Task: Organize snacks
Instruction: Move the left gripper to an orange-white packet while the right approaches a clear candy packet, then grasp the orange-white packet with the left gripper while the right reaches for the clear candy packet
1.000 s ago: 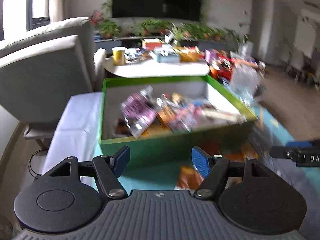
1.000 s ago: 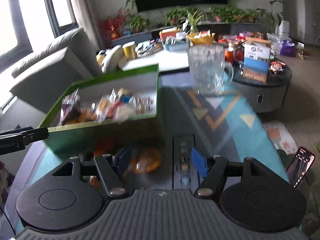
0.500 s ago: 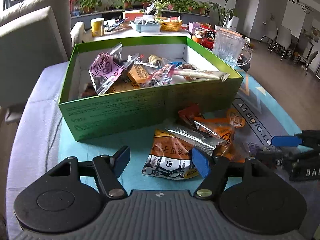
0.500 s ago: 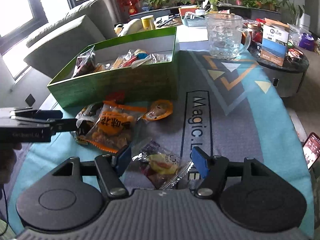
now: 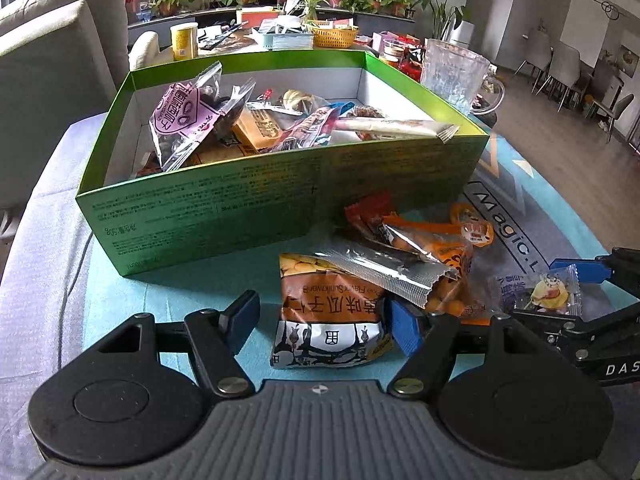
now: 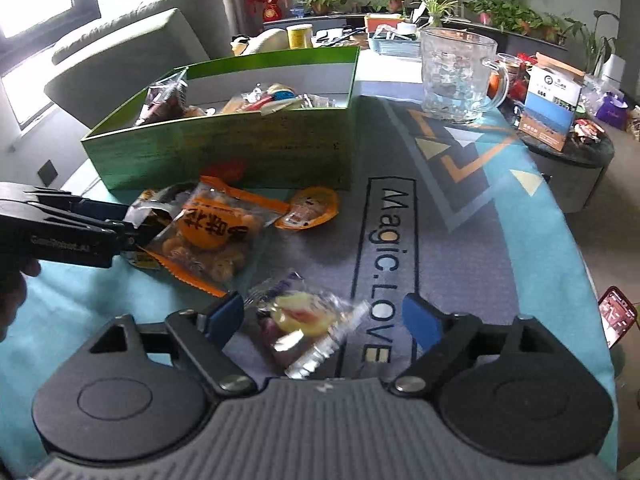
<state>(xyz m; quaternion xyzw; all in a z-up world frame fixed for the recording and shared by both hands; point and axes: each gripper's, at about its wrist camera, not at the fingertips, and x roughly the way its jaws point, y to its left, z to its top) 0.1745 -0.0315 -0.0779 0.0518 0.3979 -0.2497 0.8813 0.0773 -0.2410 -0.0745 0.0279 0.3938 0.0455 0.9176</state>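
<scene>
A green box holds several snack packets; it also shows in the right wrist view. Loose snacks lie on the mat in front of it. My left gripper is open, its fingers either side of an orange sunflower-seed bag. A silver-edged packet and an orange packet of round snacks lie beside it. My right gripper is open around a small clear candy packet, which also shows in the left wrist view. A small round orange packet lies near the box.
A glass mug stands on the mat behind the box at the right. A round side table with a carton is at the far right. A sofa is on the left. A phone lies off the mat's right edge.
Both grippers have come down and forward toward the loose snacks. The left one now straddles the sunflower-seed bag, the right one straddles the candy packet. Both stay open.
</scene>
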